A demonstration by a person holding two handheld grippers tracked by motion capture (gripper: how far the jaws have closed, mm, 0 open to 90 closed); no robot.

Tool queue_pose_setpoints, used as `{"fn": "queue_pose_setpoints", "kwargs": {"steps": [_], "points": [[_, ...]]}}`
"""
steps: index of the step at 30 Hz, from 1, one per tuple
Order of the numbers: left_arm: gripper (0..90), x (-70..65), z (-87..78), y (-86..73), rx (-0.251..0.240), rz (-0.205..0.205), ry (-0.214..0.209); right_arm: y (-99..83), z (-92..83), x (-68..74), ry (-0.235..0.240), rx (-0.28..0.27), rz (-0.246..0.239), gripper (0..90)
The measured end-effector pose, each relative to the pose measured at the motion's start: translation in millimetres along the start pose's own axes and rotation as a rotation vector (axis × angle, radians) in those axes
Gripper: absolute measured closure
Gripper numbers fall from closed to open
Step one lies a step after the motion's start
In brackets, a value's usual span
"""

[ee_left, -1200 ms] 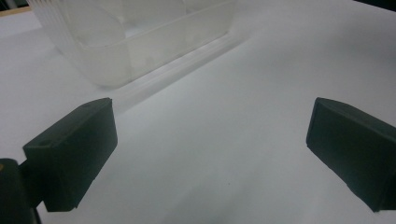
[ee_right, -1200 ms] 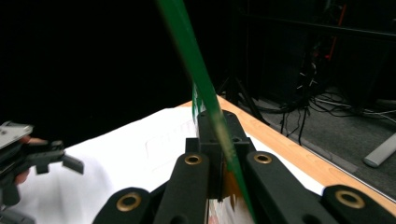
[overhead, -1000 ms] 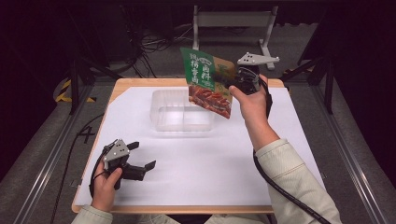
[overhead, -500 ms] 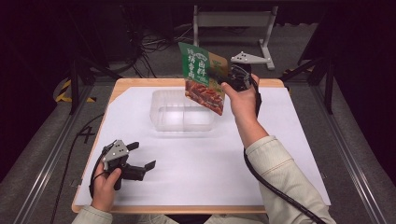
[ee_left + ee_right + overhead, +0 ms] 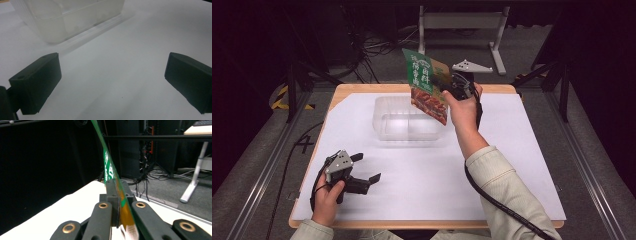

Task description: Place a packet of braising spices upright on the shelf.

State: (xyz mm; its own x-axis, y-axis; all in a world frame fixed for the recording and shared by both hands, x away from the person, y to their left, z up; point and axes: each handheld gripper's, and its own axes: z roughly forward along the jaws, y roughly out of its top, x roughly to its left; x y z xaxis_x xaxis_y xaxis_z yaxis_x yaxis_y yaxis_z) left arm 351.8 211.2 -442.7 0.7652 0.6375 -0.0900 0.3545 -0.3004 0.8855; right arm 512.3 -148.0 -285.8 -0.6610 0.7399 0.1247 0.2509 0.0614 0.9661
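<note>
The right claw (image 5: 451, 84) is clamped tight on a snack bag (image 5: 427, 85). In the right gripper view, the two jaws are pressed together with the thin bag (image 5: 112, 177) squeezed between them, seen edge on. The bag sticks out from this claw to its left side, up in the air, and tips at a slant. Its long side runs from a high green end down to a low red end.

The clear tub (image 5: 407, 119) sits on the white surface (image 5: 512, 150), right below the bag and a little toward the person from the claw. The low corner of the bag hangs over the tub's right end. I think the bag is meant to go into the tub, so the claw would need to come down and a bit to its left.

The left claw (image 5: 368, 168) is far from the bag, low by the near edge of the surface. Its jaws are wide apart and hold nothing. In the left gripper view, the tub (image 5: 67, 20) is ahead of it, well apart. The right claw is much nearer to the tub.
</note>
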Motion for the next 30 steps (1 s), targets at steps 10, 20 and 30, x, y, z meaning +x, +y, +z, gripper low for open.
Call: {"fn": "queue_pose_setpoints", "kwargs": {"steps": [10,20,30], "points": [[1.5,0.6,2.6,-1.6,0.013,0.007,0.0,-12.6,12.2,0.6,-0.033,-0.004,0.031,89.9],[1.5,1.8,2.4,-3.7,0.025,-0.006,0.002,-30.2,22.8,-0.8,-0.042,0.009,0.04,89.8],[1.5,1.5,3.1,-3.2,0.026,-0.003,-0.001,-37.1,25.3,0.9,-0.017,-0.003,0.035,89.7]]}}
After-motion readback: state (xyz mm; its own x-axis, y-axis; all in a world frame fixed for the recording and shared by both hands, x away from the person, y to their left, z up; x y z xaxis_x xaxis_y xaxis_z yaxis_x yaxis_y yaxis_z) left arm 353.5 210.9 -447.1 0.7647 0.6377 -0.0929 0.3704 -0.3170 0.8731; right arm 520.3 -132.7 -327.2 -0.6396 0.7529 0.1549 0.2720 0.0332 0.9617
